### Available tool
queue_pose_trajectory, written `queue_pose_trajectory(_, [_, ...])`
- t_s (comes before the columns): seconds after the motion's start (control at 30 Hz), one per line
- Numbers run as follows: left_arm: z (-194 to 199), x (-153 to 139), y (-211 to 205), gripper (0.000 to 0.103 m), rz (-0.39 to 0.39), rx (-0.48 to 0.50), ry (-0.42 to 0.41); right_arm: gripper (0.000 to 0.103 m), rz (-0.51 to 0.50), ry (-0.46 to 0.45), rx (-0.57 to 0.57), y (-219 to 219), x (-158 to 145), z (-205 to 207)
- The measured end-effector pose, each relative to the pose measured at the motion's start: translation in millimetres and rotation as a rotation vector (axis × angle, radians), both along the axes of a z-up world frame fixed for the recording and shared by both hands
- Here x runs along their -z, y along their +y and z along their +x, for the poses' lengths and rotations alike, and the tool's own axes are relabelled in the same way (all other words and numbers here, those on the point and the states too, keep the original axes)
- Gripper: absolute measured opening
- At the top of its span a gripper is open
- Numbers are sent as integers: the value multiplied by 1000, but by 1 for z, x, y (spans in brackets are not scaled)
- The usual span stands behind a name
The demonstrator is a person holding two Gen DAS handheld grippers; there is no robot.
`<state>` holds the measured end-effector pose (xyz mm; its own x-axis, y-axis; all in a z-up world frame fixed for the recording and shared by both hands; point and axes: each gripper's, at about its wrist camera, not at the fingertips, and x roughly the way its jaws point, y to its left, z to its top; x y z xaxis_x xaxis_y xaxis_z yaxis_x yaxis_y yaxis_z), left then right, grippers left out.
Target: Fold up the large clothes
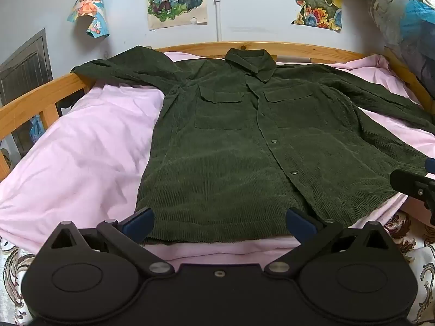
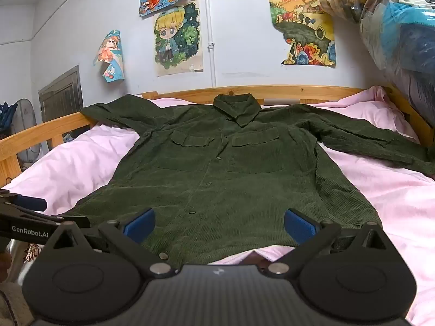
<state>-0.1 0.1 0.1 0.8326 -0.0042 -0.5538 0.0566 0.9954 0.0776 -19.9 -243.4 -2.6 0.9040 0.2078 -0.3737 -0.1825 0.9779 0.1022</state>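
A dark green corduroy shirt-jacket [image 1: 239, 146] [image 2: 217, 179] lies flat and face up on the pink bedsheet [image 1: 81, 157] [image 2: 394, 203], buttoned, collar toward the wall, both sleeves spread sideways. Its left sleeve drapes over the wooden bed rail [image 1: 40, 100]. My left gripper [image 1: 218, 221] hovers open over the hem at the jacket's left half, blue pads wide apart with nothing between them. My right gripper [image 2: 218, 224] stands open over the hem near the button placket, also holding nothing. The right gripper's black finger [image 1: 410, 182] shows at the right edge of the left wrist view.
A wooden bed frame [image 2: 272, 91] surrounds the mattress. Cartoon posters [image 2: 178, 40] hang on the wall behind. Plastic-wrapped bundles [image 2: 402, 27] are stacked at the upper right. A patterned cover [image 1: 407, 233] lies at the near bed edge. A fan [image 2: 24, 119] stands left of the bed.
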Motion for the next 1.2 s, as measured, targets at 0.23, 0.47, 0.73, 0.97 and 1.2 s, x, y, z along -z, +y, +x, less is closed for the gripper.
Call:
queue_pose_trajectory(0.23, [0, 0, 0, 103, -9, 2, 7, 103, 2, 3, 0, 0, 0, 0])
queue_pose_trajectory(0.47, [1, 0, 0, 102, -7, 3, 8, 103, 1, 5, 0, 1, 0, 0])
queue_pose_trajectory(0.73, [1, 2, 2, 102, -9, -1, 6, 103, 1, 5, 2, 3, -1, -1])
queue_pose_trajectory(0.97, [-1, 0, 2, 102, -16, -3, -1, 103, -1, 6, 1, 1, 1, 1])
queue_pose_trajectory(1.2, [-2, -1, 2, 102, -19, -6, 1, 103, -3, 7, 2, 1, 1, 1])
